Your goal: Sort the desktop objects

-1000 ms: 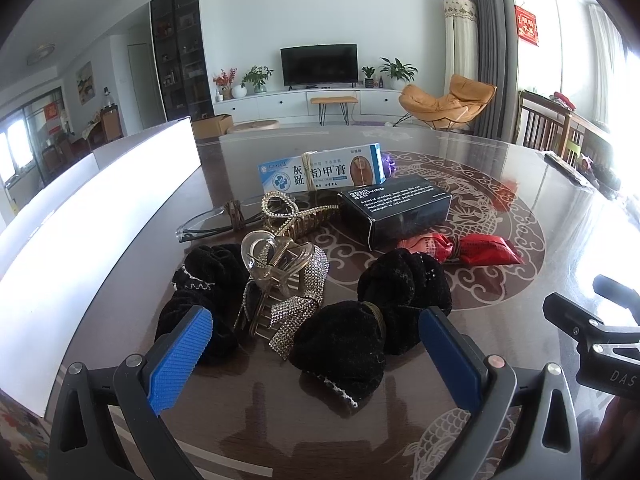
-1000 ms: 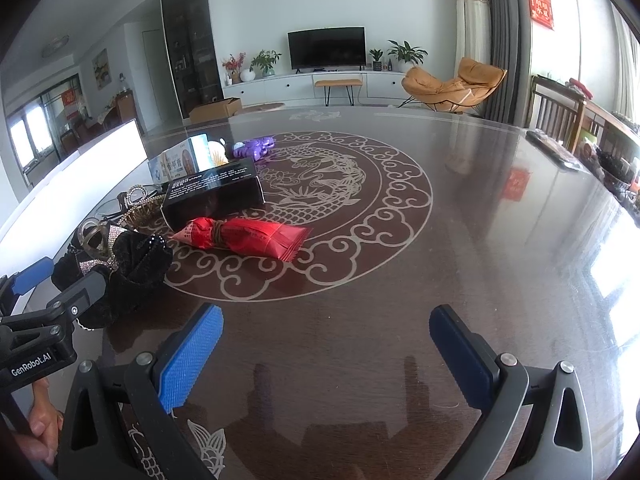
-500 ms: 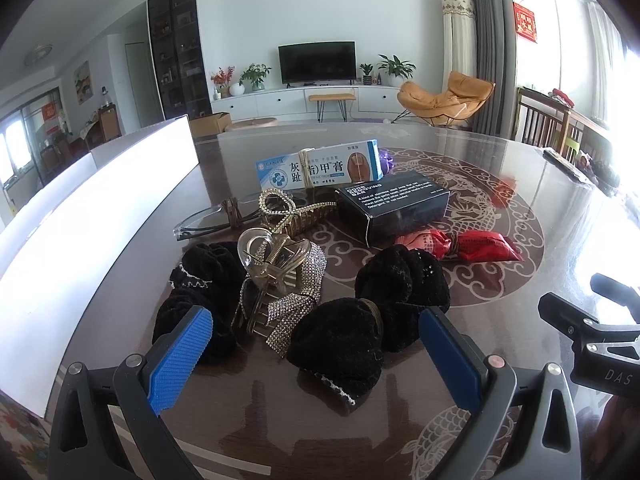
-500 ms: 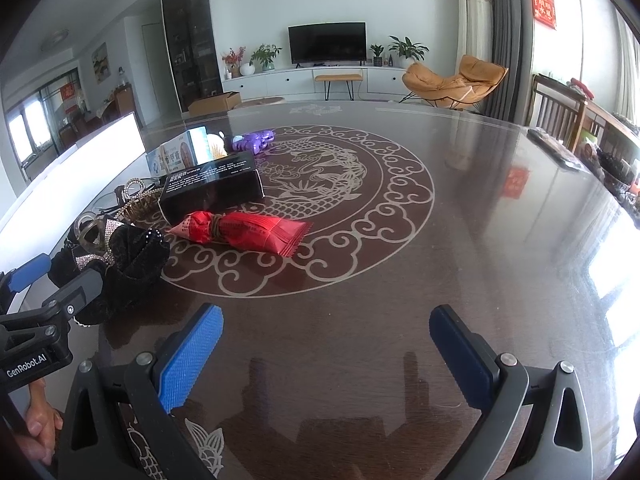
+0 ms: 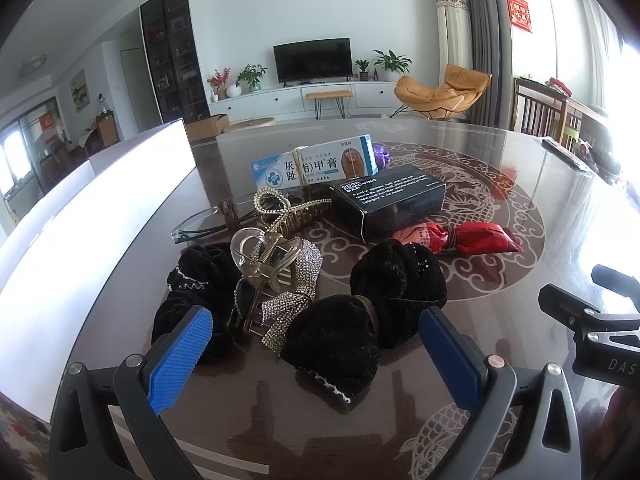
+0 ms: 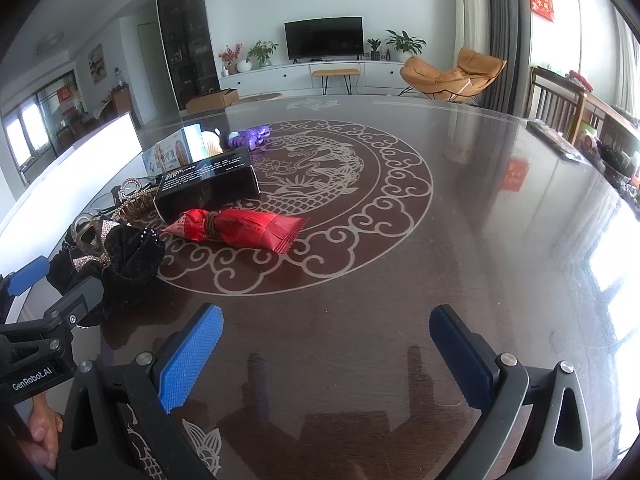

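The left hand-held gripper [image 5: 316, 354] hangs low over the counter [image 5: 560, 216], jaws spread wide and empty around a black velvet scrunchie [image 5: 334, 344] at lower centre. A rhinestone hair claw [image 5: 280, 276] lies just above. The right hand-held gripper [image 6: 326, 354], equally wide and empty, hovers over bare counter; a red snack packet [image 6: 244, 230] lies left of centre.
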The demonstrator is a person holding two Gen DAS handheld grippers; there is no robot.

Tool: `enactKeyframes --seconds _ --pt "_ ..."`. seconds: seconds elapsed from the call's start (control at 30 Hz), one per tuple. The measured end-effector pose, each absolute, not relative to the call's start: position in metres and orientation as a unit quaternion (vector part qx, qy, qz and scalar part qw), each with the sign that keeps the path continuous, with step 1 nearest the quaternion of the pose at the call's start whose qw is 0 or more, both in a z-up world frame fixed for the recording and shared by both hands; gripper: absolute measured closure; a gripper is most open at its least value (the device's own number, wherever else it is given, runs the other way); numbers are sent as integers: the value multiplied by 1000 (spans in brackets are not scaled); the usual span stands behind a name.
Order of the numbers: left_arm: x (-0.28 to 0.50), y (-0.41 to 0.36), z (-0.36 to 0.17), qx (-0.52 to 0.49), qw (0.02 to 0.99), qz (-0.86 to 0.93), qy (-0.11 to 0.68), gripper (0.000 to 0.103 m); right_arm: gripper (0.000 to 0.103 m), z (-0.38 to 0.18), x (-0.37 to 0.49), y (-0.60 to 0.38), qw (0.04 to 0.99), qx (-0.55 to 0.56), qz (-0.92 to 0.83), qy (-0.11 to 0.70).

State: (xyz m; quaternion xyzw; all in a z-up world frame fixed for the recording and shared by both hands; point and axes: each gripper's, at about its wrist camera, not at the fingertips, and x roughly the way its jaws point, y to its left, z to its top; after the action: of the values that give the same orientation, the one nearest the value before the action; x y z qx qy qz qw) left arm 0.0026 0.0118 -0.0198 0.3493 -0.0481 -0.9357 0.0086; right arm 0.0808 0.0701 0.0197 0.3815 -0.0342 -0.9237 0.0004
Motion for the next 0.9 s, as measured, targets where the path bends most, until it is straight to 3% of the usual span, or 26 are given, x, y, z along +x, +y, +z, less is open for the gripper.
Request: enactKeyframes --seconds 0.9 --pt "3 10 -22 355 -9 -934 -39 0 0 15 77 68 9 391 -920 -36"
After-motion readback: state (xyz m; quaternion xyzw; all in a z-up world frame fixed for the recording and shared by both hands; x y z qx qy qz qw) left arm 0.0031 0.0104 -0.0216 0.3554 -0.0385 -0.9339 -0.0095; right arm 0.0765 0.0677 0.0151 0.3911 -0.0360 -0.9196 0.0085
